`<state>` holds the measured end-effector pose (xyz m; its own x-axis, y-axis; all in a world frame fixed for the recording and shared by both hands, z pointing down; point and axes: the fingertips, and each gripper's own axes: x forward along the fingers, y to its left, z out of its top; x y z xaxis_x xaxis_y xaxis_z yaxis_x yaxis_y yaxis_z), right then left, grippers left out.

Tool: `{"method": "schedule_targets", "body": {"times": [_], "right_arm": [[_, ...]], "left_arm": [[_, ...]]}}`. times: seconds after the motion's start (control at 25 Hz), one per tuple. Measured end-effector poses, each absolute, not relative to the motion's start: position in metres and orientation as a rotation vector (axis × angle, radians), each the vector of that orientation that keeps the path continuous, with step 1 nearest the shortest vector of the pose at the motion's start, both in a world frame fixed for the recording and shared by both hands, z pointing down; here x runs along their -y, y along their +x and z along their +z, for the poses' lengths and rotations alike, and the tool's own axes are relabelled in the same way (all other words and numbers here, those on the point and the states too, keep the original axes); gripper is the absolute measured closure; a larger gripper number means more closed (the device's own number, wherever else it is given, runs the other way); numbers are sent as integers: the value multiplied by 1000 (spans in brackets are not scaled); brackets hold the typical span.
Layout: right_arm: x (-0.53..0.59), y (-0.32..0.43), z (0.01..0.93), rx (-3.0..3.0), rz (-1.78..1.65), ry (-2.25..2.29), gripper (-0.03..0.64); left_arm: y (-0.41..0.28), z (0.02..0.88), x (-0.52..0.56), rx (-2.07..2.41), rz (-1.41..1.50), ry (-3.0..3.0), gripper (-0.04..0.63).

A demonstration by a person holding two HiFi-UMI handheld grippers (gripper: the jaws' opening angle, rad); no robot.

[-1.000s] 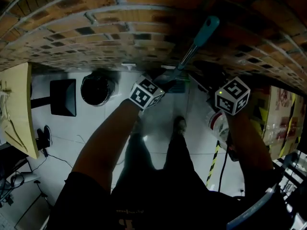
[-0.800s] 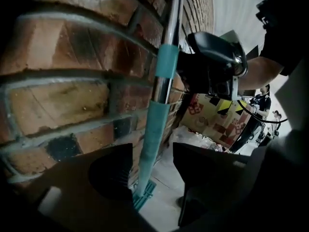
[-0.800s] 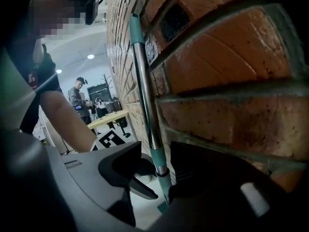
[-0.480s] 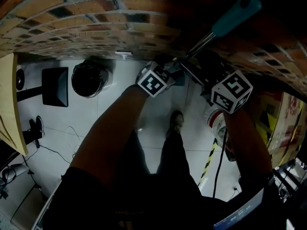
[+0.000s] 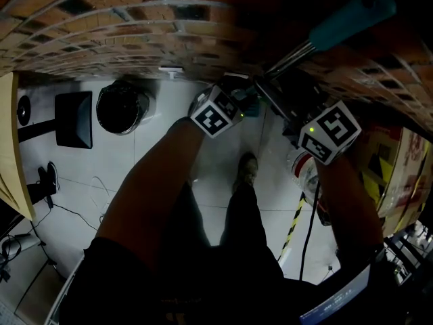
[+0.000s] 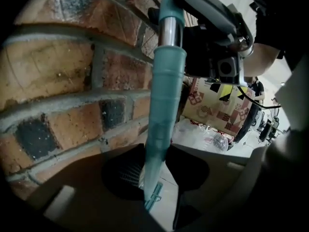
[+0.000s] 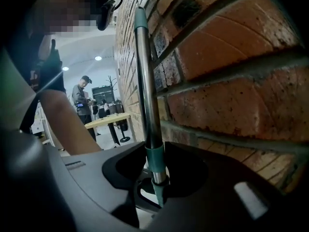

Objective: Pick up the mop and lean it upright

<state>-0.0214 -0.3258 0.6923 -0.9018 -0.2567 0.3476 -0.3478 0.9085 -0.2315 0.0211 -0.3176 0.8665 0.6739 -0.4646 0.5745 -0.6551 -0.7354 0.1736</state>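
While both pairs of jaws are closing, the mop (image 5: 306,48) is clamped in each of them: the left gripper (image 6: 155,153) is pressed onto its teal sleeve (image 6: 164,95), and the right gripper (image 7: 155,154) is shut on the metal pole (image 7: 145,81) right at a teal collar (image 7: 156,162). The two grippers are held near each other on the shaft, the right one farther along it, and beyond the right gripper the pole is carried on to a teal grip (image 5: 358,13) at its free end. The shaft is set close alongside a brick wall (image 5: 135,32) that fills the space just past both sets of jaws; whether pole and bricks touch cannot be told. Below the grippers a pale tiled floor (image 5: 169,161) is seen, with the person's shoe (image 5: 247,171) under them. Off to the left gripper's side, at the foot of the wall, a round black bin (image 5: 123,107) is stood, then a dark square base (image 5: 73,119) and, farthest out, the edge of a wooden tabletop (image 5: 7,147). On the right gripper's side a patterned cardboard box (image 5: 396,161) is placed, with yellow-and-black striped tape (image 5: 296,229) run along the floor nearer the person. Far past the right gripper's jaws, along the wall, a standing person (image 7: 83,98) and a light wooden table (image 7: 108,121) are seen under a ceiling light (image 7: 98,58).
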Motion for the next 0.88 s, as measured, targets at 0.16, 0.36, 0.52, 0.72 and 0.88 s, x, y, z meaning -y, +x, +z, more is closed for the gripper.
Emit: {"method": "schedule_targets", "body": {"times": [0.16, 0.36, 0.52, 0.72, 0.88], "right_arm": [[323, -22, 675, 2783, 399, 461, 483], [319, -21, 653, 2793, 392, 463, 483], [315, -20, 633, 2801, 384, 469, 485], [310, -19, 597, 2827, 362, 482, 485], [299, -19, 562, 2833, 324, 476, 485]], "left_arm": [[20, 849, 317, 890, 695, 2542, 462], [20, 828, 313, 867, 708, 2559, 462], [21, 808, 306, 852, 709, 2567, 463], [25, 771, 301, 838, 682, 2586, 463], [28, 737, 293, 824, 675, 2600, 463]]}}
